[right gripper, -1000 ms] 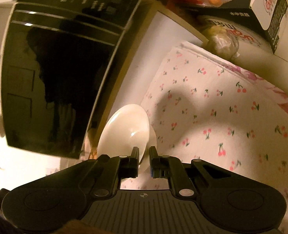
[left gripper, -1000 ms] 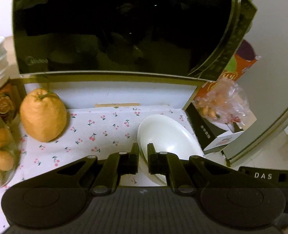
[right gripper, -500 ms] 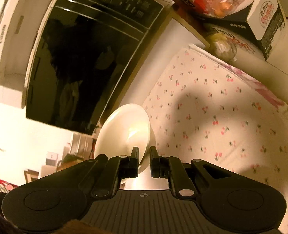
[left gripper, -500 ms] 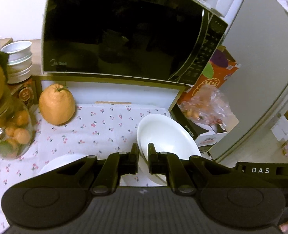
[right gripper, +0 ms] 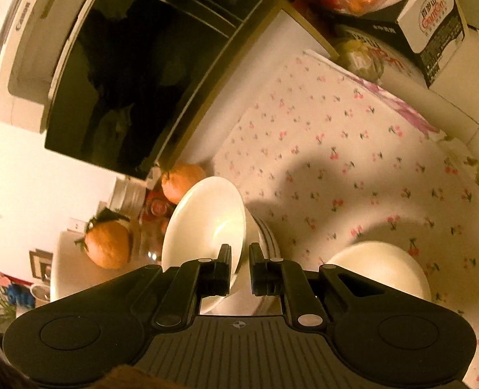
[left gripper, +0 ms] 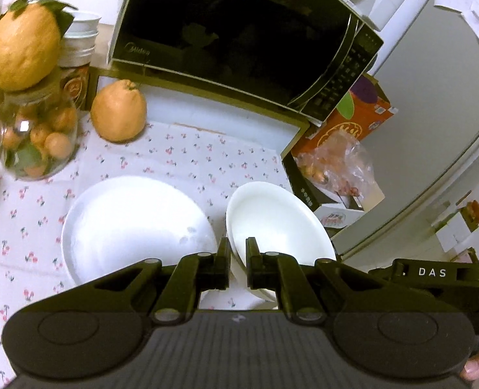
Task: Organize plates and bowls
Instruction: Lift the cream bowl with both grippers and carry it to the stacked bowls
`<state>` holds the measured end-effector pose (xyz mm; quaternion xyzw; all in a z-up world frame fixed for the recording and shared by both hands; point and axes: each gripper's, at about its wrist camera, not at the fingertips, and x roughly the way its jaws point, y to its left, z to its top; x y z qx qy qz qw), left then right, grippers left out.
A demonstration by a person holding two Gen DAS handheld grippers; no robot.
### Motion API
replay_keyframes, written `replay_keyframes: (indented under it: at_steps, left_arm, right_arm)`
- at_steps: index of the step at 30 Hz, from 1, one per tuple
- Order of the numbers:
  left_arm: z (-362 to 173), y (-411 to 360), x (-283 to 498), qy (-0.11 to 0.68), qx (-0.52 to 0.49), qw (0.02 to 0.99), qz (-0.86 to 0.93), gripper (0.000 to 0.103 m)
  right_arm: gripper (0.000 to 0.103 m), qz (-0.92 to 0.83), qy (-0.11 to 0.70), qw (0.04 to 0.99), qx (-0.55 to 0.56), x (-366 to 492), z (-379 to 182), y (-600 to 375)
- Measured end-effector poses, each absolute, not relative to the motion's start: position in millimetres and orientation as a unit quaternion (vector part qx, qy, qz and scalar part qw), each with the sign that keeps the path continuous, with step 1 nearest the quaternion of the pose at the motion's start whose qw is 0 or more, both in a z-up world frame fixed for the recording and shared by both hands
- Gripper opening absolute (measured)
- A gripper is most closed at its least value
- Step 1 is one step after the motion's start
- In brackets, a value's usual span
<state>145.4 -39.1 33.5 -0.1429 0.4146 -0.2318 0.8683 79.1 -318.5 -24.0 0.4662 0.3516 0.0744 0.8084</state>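
My left gripper (left gripper: 238,253) is shut on the near rim of a white bowl (left gripper: 281,223) and holds it above the cherry-print cloth (left gripper: 181,155). A white plate (left gripper: 132,227) lies flat on the cloth to the bowl's left. My right gripper (right gripper: 240,259) is shut on the rim of another white bowl (right gripper: 203,217), held tilted above the cloth (right gripper: 352,162). A white plate (right gripper: 388,262) shows on the cloth below and to the right of that bowl.
A black microwave (left gripper: 239,39) stands at the back on a shelf. A large orange citrus fruit (left gripper: 119,116) and a glass jar of small oranges (left gripper: 35,136) stand at the left. Boxes and a plastic bag (left gripper: 339,159) crowd the right, beside a fridge (left gripper: 433,103).
Both grippers have pulled back and up from the microwave with their bowls still held. The white plate on the cloth has come into both views.
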Motion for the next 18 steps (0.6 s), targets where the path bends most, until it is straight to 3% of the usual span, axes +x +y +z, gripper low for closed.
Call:
replay_keyframes:
  at_steps: [18]
  left_arm:
    - [18.1,-44.0,104.1,0.405,-0.129,0.86,-0.283,0.008]
  right_arm:
    - [0.013,0.059,0.369,0.823,0.428,33.2,-34.6,-324.7]
